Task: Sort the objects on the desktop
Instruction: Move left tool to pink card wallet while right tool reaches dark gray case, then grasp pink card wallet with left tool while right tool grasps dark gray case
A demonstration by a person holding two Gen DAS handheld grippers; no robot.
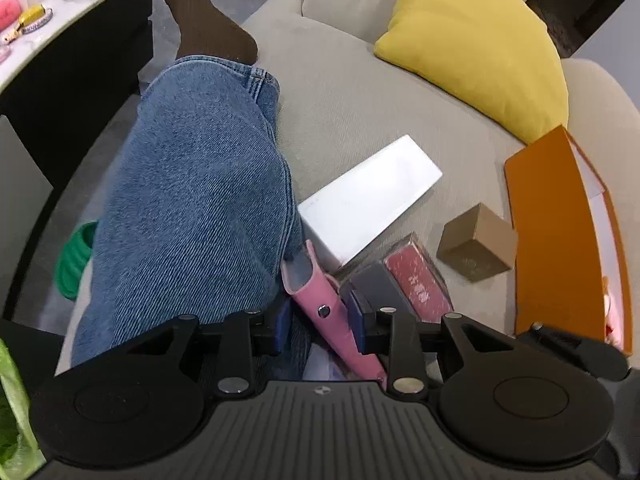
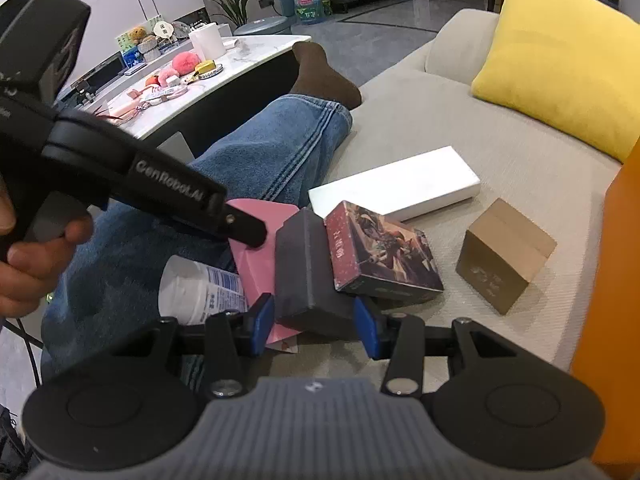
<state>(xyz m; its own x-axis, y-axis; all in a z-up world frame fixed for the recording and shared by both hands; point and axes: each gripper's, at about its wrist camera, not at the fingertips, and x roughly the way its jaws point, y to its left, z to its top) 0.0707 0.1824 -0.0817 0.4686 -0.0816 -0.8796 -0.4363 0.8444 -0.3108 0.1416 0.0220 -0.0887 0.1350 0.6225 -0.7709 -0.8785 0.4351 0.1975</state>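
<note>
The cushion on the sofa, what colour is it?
Plain bright yellow. The cushion shows best in the left wrist view, leaning against the sofa back.

Beige sofa [image 2: 420, 120] w/ yellow cushion [image 2: 560, 60]; marble-top coffee table [image 2: 256, 50] at left, grey floor [image 2: 372, 26], potted plant [image 2: 236, 4] by white wall.

The pillow [image 2: 560, 60] is yellow. The long flat box [image 2: 396, 184] is white. The small box [image 2: 504, 256] is brown. The case [image 1: 320, 304] is pink. The big box [image 1: 548, 240] is orange. The jeans [image 1: 192, 200] are blue, the sock [image 1: 208, 20] dark brown.
</note>
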